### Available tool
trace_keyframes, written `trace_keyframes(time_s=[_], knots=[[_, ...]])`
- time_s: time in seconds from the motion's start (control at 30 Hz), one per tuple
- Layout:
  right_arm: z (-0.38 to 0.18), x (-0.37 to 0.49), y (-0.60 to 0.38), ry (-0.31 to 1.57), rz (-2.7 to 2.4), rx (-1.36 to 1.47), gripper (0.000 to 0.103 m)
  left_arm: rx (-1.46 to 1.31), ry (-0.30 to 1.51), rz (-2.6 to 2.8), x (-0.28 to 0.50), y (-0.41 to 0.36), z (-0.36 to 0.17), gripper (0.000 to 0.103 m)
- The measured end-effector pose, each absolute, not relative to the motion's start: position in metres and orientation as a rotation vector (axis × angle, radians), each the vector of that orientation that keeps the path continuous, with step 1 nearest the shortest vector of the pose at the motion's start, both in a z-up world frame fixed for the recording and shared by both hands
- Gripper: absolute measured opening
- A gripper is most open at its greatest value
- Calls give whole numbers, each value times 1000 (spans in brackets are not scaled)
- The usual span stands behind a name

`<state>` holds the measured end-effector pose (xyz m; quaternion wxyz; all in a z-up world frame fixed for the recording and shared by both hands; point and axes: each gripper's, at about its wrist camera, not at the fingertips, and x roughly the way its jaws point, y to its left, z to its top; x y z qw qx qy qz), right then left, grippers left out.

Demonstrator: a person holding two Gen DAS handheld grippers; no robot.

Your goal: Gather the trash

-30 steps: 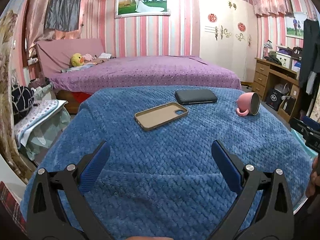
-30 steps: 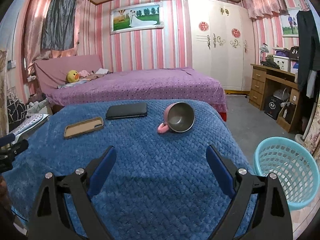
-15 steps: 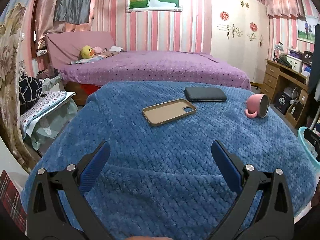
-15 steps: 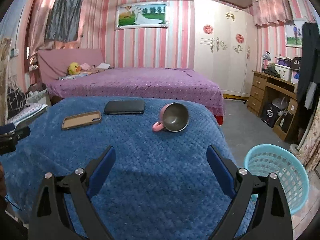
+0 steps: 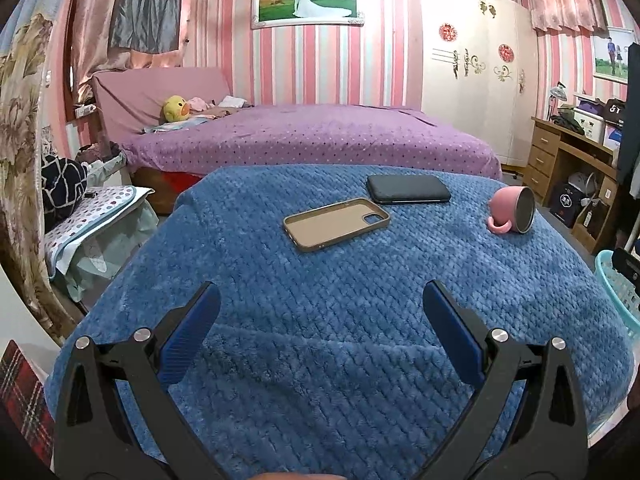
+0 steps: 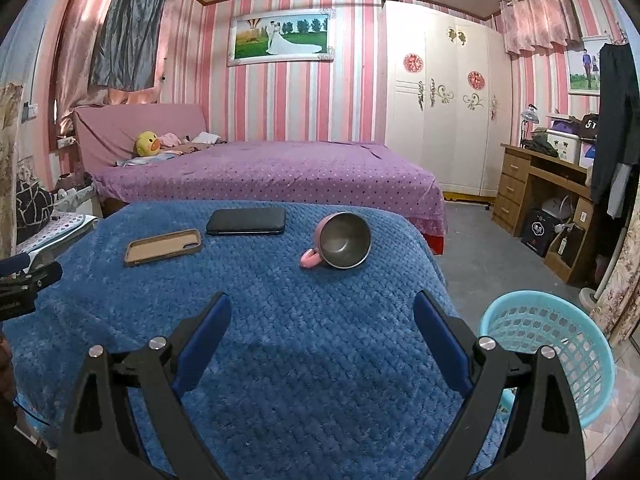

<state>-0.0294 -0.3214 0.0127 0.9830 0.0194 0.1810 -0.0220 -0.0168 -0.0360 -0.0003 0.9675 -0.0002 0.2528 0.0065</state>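
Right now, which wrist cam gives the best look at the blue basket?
Right wrist. The blue basket shows nearly whole there, on the floor right of the blue blanket, its rim and mesh wall clear. The left wrist view catches only a sliver at the right edge.

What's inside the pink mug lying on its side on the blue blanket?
The pink mug looks empty in the right wrist view: only a bare dark metal lining shows through its mouth. The left wrist view shows just the rim edge-on, not the interior.

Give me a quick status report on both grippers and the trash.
Left gripper open, empty. Right gripper open, empty. Pink mug tipped on blue blanket; basket beside it. Path unobstructed.
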Motion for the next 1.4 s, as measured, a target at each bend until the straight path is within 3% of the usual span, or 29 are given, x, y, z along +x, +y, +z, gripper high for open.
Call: trace_keyframes(time_s=[1.4], knots=[[10,-26,-325,383,-31,47,91,-6,521,15,-15,-40,0,98]])
